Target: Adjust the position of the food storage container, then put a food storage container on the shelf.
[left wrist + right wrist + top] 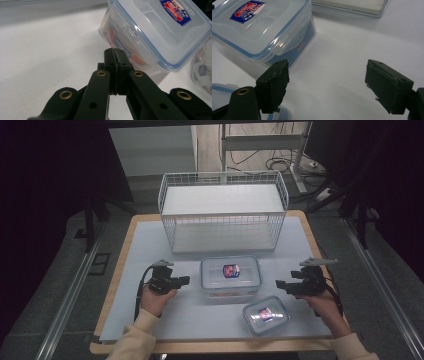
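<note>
Left tool (115, 53) – jaws closed, empty – just beside the large container (160, 32).

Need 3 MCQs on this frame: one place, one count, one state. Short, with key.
1. Where does the wire basket stand?
A. at the table's far edge, behind the large box
B. at the near edge, beside the hands
C. on the floor

2. How many lidded plastic boxes lie on the table?
A. one
B. two
C. four

3. How do the two grippers stand?
A. both open
B. left open, right shut
C. left shut, right open

Key:
1 A: the basket sits beyond the large box in the high view.
2 B: the large box and the small box nearer the right hand.
3 C: the left gripper has its fingers pressed together on nothing; the right gripper shows a wide gap.
</note>
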A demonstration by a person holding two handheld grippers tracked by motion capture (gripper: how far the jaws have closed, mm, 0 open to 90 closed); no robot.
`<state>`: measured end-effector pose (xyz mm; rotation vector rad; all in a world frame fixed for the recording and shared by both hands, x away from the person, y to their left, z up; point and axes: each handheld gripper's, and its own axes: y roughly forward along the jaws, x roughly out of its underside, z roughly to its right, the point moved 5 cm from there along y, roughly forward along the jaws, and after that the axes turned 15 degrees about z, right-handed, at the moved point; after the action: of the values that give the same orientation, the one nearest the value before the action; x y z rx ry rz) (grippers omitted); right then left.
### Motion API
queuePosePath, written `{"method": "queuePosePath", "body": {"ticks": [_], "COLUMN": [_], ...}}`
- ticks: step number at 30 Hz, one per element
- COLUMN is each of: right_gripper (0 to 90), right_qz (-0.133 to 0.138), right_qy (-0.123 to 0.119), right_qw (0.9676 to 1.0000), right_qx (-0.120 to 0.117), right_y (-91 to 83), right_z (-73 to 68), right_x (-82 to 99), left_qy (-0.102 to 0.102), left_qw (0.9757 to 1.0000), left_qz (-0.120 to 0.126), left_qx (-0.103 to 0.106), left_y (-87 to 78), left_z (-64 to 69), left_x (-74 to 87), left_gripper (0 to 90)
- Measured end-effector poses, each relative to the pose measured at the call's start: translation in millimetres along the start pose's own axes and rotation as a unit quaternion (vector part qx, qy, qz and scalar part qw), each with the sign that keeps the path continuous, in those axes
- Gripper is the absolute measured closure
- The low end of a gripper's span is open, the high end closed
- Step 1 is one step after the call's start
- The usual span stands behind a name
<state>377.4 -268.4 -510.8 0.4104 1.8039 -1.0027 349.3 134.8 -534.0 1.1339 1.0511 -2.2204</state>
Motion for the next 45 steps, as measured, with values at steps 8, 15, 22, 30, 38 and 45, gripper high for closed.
{"method": "queuePosePath", "body": {"ticks": [8,15,22,30,38,45], "right_gripper": [19.2,19.1,17.7,17.5,15.7,14.1], "right_qz": [-0.002,-0.002,0.002,0.018,0.015,0.006], "right_qy": [0.002,0.002,0.004,0.028,0.044,0.049], "right_qw": [1.0,1.0,0.9999,0.9984,0.996,0.9942], "right_qx": [-0.001,-0.004,-0.012,-0.045,-0.076,-0.096], "right_y": [0.8,1.2,3.2,3.9,15.5,33.7], "right_z": [0.3,-0.6,-3.1,-10.4,-24.5,-34.5], "right_x": [0.9,0.9,-0.2,-5.8,-13.8,-24.0], "left_qy": [0.003,0.001,-0.019,-0.025,-0.046,-0.075], "left_qw": [1.0,0.9994,0.9992,0.9995,0.9985,0.9962], "left_qz": [-0.001,0.009,0.02,0.02,0.02,0.017], "left_qx": [-0.001,-0.035,-0.027,0.0,0.022,0.042], "left_y": [-5.0,-8.2,-16.5,-16.2,-11.1,-1.9], "left_z": [-0.8,-4.7,-5.6,2.5,7.7,7.4], "left_x": [1.4,-0.6,-6.6,-9.7,-10.8,-11.5], "left_gripper": [89.0,52.2,25.5,20.4,18.8,18.3]}}
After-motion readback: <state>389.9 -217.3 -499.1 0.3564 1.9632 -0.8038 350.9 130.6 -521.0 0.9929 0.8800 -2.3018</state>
